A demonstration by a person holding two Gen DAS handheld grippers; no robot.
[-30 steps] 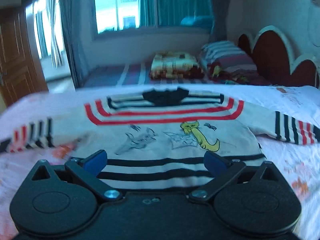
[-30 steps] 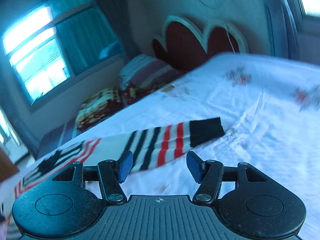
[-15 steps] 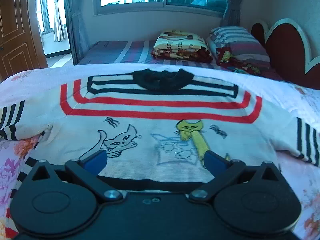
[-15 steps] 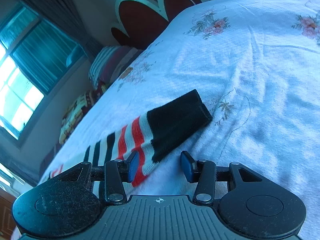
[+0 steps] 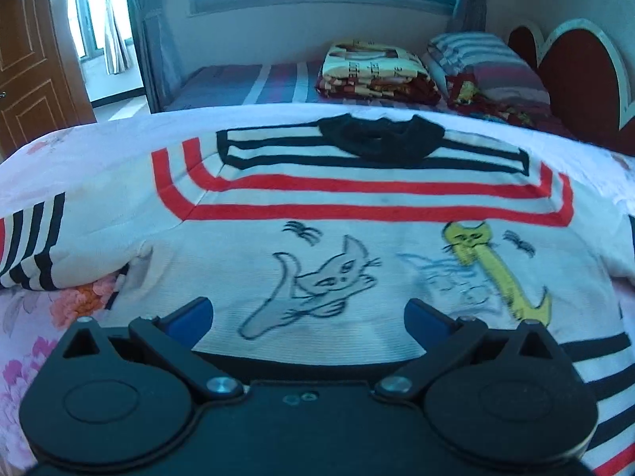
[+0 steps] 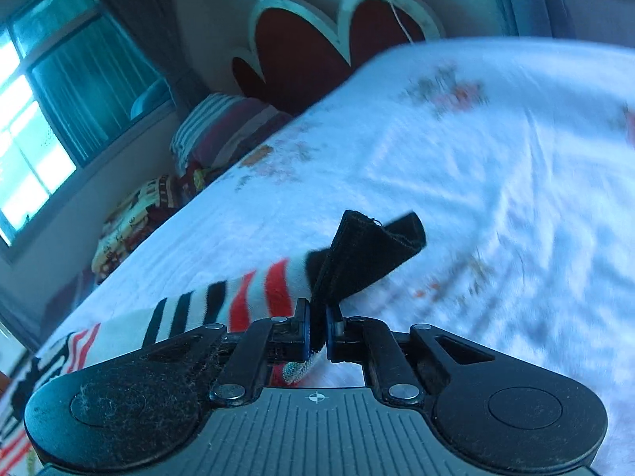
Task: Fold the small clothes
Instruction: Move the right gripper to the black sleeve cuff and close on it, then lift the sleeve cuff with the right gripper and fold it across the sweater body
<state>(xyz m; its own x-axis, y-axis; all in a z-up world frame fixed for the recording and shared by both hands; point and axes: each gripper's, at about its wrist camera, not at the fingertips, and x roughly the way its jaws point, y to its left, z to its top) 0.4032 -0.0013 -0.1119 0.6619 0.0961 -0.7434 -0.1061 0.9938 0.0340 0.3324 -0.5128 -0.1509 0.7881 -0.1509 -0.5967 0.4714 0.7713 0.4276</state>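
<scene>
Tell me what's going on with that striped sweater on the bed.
A person is folding a small white knit sweater with red and black stripes and cat drawings, spread flat on the floral bedsheet. The right gripper is closing its jaws on the black cuff of the striped sleeve, which is pinched between the pads and bunched up off the sheet. The left gripper hangs open over the sweater's lower front, holding nothing.

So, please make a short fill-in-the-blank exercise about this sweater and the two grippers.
1. The right gripper is closing on the sweater's black ____.
2. The left gripper has its jaws ____ above the sweater.
3. The cat drawn on the sweater's right is ____.

Missing words: cuff; open; yellow
</scene>
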